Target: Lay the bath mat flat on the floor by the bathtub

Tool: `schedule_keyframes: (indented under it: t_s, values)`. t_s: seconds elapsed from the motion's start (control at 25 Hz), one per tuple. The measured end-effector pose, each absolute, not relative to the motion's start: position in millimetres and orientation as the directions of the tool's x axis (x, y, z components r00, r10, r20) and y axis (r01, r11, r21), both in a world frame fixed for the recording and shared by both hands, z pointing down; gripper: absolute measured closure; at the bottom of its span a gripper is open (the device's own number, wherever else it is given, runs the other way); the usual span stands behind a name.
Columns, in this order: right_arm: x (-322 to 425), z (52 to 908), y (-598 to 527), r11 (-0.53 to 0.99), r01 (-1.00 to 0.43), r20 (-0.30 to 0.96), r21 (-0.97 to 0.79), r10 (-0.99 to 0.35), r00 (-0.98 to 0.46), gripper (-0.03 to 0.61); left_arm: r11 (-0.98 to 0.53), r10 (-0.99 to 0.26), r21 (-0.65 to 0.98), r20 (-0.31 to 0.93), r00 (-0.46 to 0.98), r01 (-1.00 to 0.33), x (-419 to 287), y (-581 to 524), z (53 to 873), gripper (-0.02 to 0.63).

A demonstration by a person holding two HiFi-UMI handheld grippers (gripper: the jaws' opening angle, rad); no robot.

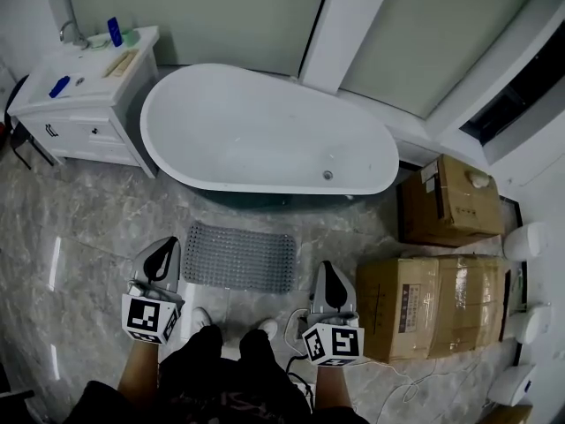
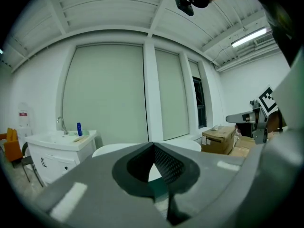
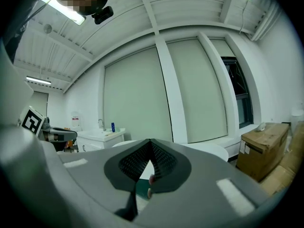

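Mat (image 1: 238, 256) lies flat on the floor just in front of the tub (image 1: 265, 131). Left gripper (image 1: 164, 247) and right gripper (image 1: 328, 268) flank its near corners, pointing forward at the tub, jaws closed tip to tip on nothing. Only the head view shows the mat; gripper views look over it at the tub and vanity (image 1: 84, 104).

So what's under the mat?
The mat lies flat on the grey tile floor beside the tub. Only tile shows around its edges. The floor directly beneath it is covered, so anything there cannot be seen.
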State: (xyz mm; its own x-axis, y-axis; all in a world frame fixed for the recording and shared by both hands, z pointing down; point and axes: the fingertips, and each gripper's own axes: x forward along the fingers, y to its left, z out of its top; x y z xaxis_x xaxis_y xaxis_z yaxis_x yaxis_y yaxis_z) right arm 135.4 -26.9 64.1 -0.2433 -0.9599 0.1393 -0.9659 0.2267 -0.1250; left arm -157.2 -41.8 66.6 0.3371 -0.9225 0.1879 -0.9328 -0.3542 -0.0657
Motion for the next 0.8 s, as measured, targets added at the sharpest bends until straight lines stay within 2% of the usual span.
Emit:
schedule_keyframes:
  t_s: [0.64,0.8]
  values:
    - [100,27,-26,0.313,-0.949,0.101,-0.027,-0.944,-0.314,0.566,-0.373,-0.919,-0.067,0.165,0.359,-0.925,-162,-30,29,0.612]
    - [99,25,-31,0.306,-0.948,0.099,-0.092,-0.944,-0.314,0.566,-0.329,-0.936,-0.058,0.155,0.317,-0.942,-169,-32,26,0.612]
